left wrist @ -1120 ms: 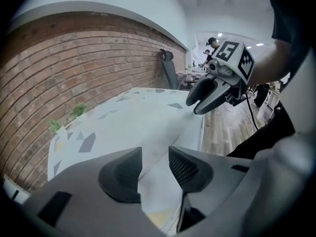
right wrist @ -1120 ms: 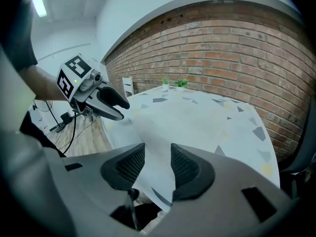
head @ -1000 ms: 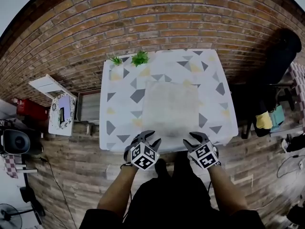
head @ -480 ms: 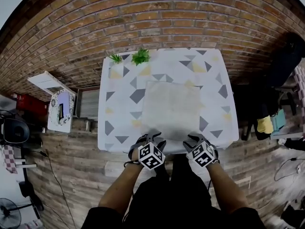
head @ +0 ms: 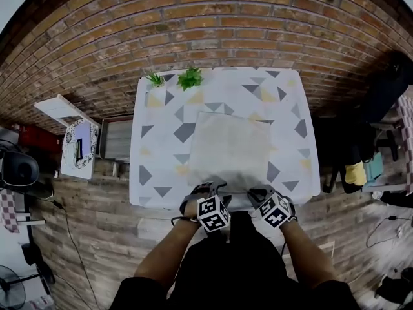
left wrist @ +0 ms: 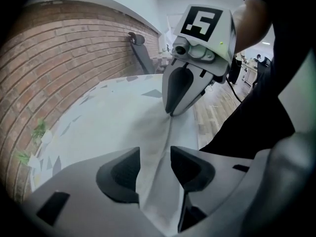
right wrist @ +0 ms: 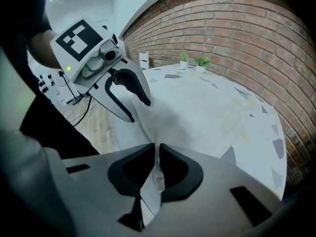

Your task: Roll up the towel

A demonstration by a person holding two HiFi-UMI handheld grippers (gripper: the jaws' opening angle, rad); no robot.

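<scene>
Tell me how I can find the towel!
Find the brick wall, then the table in front of it, covered in grey and yellow triangles. The towel is the big pale square spread on it. It alone is plain, with no triangles, and it is not green like the two little plants.

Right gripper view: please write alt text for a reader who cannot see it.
The right tongs are closing on the near edge of a pale towel spread on a table with a triangle pattern. A brick wall stands behind.
</scene>
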